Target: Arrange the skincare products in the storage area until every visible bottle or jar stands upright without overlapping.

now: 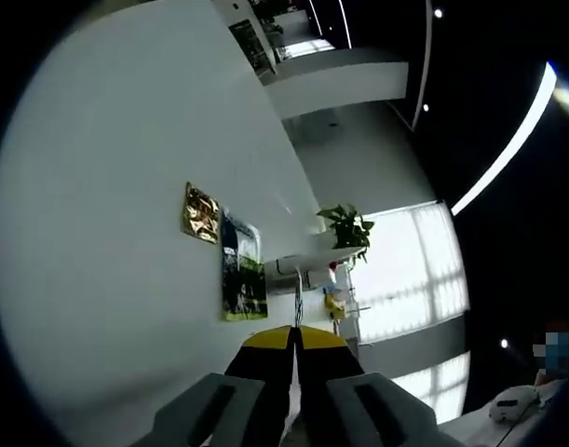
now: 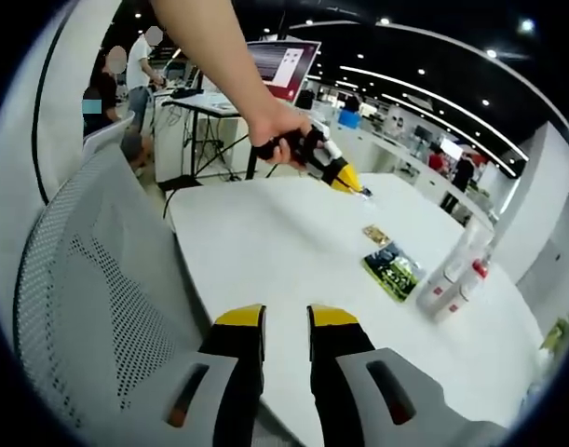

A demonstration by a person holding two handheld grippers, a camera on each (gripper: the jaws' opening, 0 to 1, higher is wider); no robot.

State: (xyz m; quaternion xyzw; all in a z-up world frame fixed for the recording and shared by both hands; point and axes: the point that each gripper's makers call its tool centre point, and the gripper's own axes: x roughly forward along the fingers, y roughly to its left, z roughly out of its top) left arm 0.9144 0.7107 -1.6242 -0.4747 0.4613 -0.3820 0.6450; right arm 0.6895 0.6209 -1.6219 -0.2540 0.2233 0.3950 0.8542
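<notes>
Bottles (image 2: 456,275) stand upright at the far right of the white bench (image 2: 284,251) in the right gripper view, well apart from the right tool (image 2: 286,321), whose yellow-tipped jaws rise at the bottom of that view with a clear gap between them and nothing held. Two white bottles with red marks stand touching or just beside each other there; whether a third stands behind them cannot be told. Between the right tool and the bottles, nearer the bottles, a dark green packet (image 2: 393,270) lies flat, with a small gold packet (image 2: 377,235) just beyond it. At the far edge of the bench a hand (image 2: 279,130) holds the left tool (image 2: 345,177), its yellow tip pointed down close to the bench top; from here its jaws look closed. A white mesh chair (image 2: 88,289) stands to the left of the bench.

In the left gripper view the left tool's (image 1: 293,340) own jaws lie together, gripping nothing. Past them across the bench (image 1: 107,233) lie the same green packet (image 1: 242,270) and gold packet (image 1: 201,214), and farther on, small and hard to make out, the bottles (image 1: 332,276) by a potted plant (image 1: 347,228) before bright windows (image 1: 414,270).
</notes>
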